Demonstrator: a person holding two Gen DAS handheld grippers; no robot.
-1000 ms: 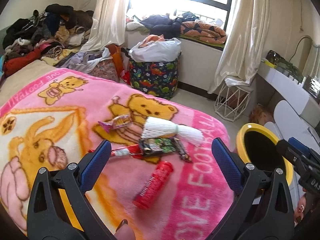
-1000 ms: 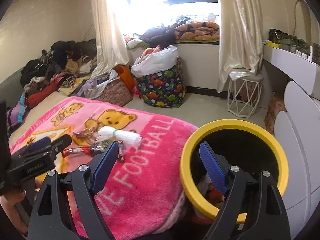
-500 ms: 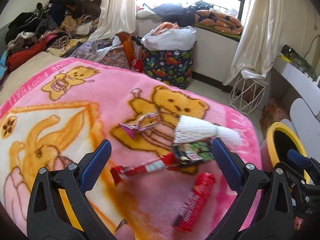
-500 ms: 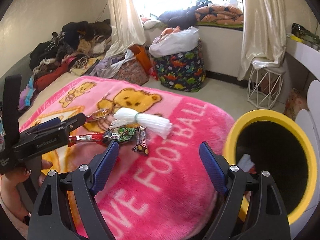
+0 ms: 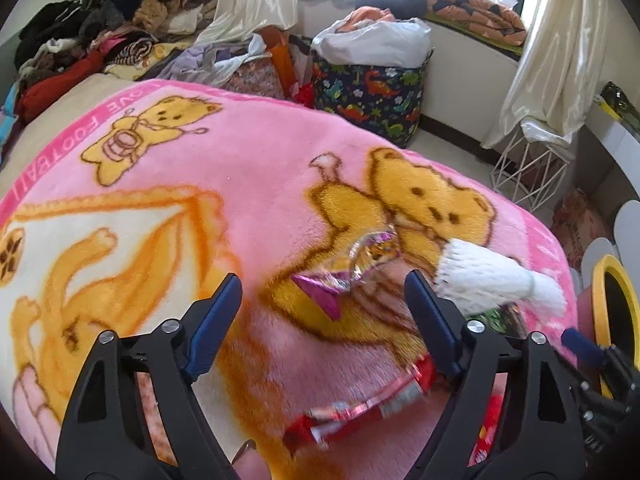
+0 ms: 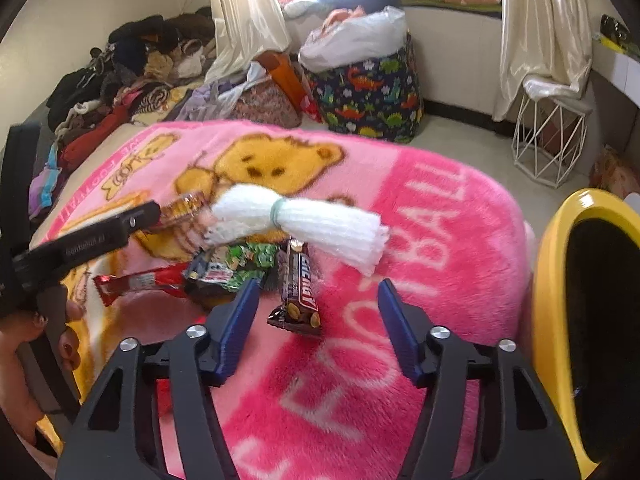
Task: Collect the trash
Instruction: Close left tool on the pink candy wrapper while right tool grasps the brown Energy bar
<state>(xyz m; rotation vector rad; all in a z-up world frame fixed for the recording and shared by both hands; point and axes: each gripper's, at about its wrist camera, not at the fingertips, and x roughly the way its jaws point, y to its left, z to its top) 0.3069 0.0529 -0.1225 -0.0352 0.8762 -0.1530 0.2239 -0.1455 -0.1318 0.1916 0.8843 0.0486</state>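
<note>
Trash lies on a pink bear blanket (image 5: 256,168). In the left wrist view my open left gripper (image 5: 322,292) frames a shiny purple wrapper (image 5: 352,268), with a white foam net (image 5: 492,280) to its right and a red wrapper (image 5: 372,404) below. In the right wrist view my open right gripper (image 6: 316,300) hovers over a brown candy bar (image 6: 299,288). The foam net (image 6: 296,220), a green-black packet (image 6: 228,264) and the red wrapper (image 6: 136,282) lie beyond. The yellow-rimmed bin (image 6: 560,300) stands at the right.
A dinosaur-print basket (image 6: 372,92) with a white bag stands by the window. A white wire stool (image 6: 548,136) is on the floor at the right. Clothes (image 5: 100,32) are piled at the back left. The left gripper's body (image 6: 80,240) shows at the left of the right wrist view.
Both grippers moved forward and down toward the trash on the blanket. The left one shifted from the red tube to the purple wrapper. The right one swung from the bin to the candy bar.
</note>
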